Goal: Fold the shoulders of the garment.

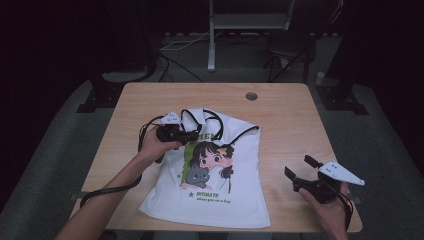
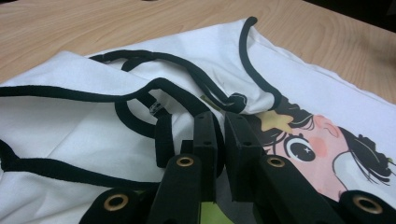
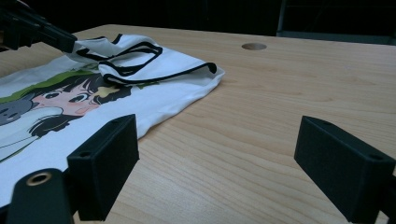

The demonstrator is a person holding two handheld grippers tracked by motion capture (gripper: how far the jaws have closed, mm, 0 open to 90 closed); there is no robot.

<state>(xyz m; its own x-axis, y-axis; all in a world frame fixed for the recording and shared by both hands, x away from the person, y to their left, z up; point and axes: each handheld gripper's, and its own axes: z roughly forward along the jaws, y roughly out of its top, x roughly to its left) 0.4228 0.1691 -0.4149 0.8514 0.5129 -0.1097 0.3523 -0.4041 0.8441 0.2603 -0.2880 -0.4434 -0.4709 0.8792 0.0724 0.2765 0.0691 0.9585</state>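
White cotton, printed with a cartoon girl and a grey cat, marks the shirt [image 1: 212,175] that we see spread on the wooden bench [image 1: 285,115] in the high view. We find the left claw [image 1: 192,135] at the shirt's black-trimmed collar end, and the right claw [image 1: 298,172] over bare wood just right of the shirt, well apart from it.

In the left gripper view we see the left claw [image 2: 219,126] clenched, its jaws nearly together on a fold of shirt [image 2: 84,135] among the black trim.

In the right gripper view we see the right claw [image 3: 215,163] released, jaws wide over bare bench [image 3: 280,93], the shirt [image 3: 154,93] lying to its left.
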